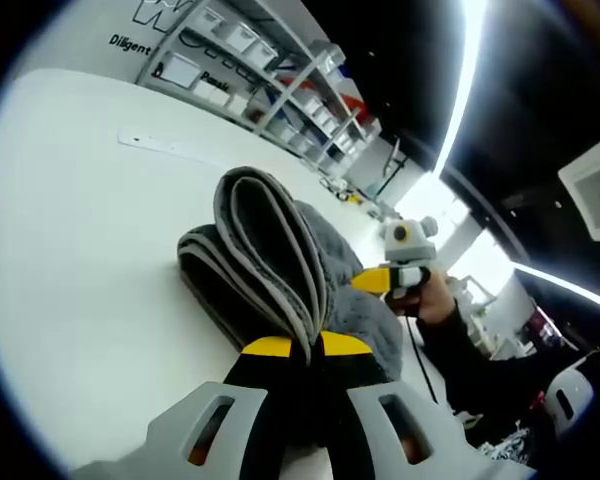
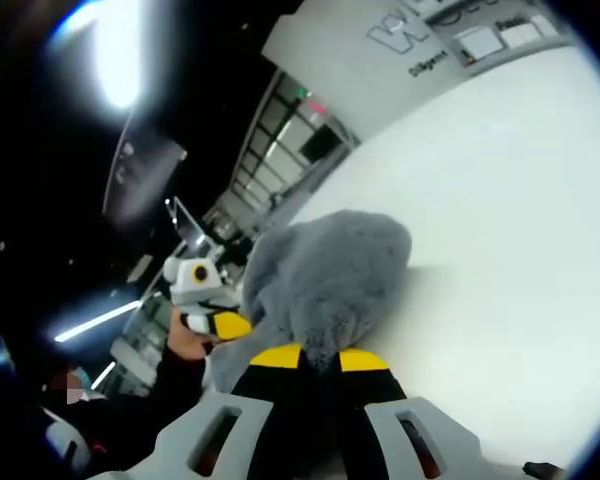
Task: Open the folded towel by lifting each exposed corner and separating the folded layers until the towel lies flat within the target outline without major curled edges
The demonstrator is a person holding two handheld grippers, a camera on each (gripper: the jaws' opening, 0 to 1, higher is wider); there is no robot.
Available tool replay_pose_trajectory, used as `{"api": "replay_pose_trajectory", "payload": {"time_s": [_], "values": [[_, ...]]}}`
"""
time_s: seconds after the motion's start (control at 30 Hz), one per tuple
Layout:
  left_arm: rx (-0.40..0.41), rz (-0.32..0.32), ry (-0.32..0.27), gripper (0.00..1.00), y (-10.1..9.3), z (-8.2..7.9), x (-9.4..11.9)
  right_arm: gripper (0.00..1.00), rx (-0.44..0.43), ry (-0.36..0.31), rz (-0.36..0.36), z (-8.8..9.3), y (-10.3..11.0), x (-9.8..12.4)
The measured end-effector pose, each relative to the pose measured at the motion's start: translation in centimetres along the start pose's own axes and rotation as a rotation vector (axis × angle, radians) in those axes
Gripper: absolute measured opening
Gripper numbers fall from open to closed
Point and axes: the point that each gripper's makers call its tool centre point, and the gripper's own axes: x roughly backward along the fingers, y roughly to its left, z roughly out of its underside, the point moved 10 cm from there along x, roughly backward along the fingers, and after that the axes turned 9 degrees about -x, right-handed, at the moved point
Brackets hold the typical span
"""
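We hold the grey towel point(image 1: 280, 270) clamped in both the left gripper point(image 1: 305, 350) and right gripper point(image 2: 318, 362), at opposite ends, folds bunched between.

1. A white table point(image 1: 70, 260) was recorded as the work surface; its bare top was also seen in the right gripper view point(image 2: 520, 250).
2. A pale strip point(image 1: 175, 148), possibly tape or a ruler, was noted lying flat on the table toward its far side.
3. Shelving point(image 1: 290, 85) stocked with white bins was observed behind the table.
4. A white wall panel point(image 2: 410, 45) carrying dark lettering, too blurred to read, was noted beyond the table.
5. Long ceiling light strips point(image 1: 467, 80) were seen against a dark ceiling.
6. A dark sleeve point(image 1: 485, 365) of a person was logged.
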Motion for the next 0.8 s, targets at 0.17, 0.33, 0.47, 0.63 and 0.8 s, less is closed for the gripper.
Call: {"api": "replay_pose_trajectory", "payload": {"time_s": [0.17, 0.33, 0.47, 0.63, 0.8], "values": [[-0.005, -0.001, 0.001, 0.04, -0.12, 0.05, 0.11, 0.05, 0.004, 0.003, 0.000, 0.16, 0.12, 0.00], [-0.010, -0.002, 0.002, 0.04, -0.21, 0.21, 0.15, 0.05, 0.005, 0.005, -0.002, 0.17, 0.11, -0.03], [-0.010, -0.002, 0.000, 0.04, -0.17, 0.24, 0.13, 0.05, 0.005, 0.005, -0.001, 0.17, 0.08, -0.03], [-0.012, -0.005, -0.001, 0.04, -0.17, 0.29, 0.12, 0.06, 0.006, 0.004, -0.002, 0.21, -0.01, -0.06], [-0.016, -0.007, -0.006, 0.05, -0.12, 0.29, 0.10, 0.06, 0.012, 0.002, -0.001, 0.20, 0.00, -0.06]]}}
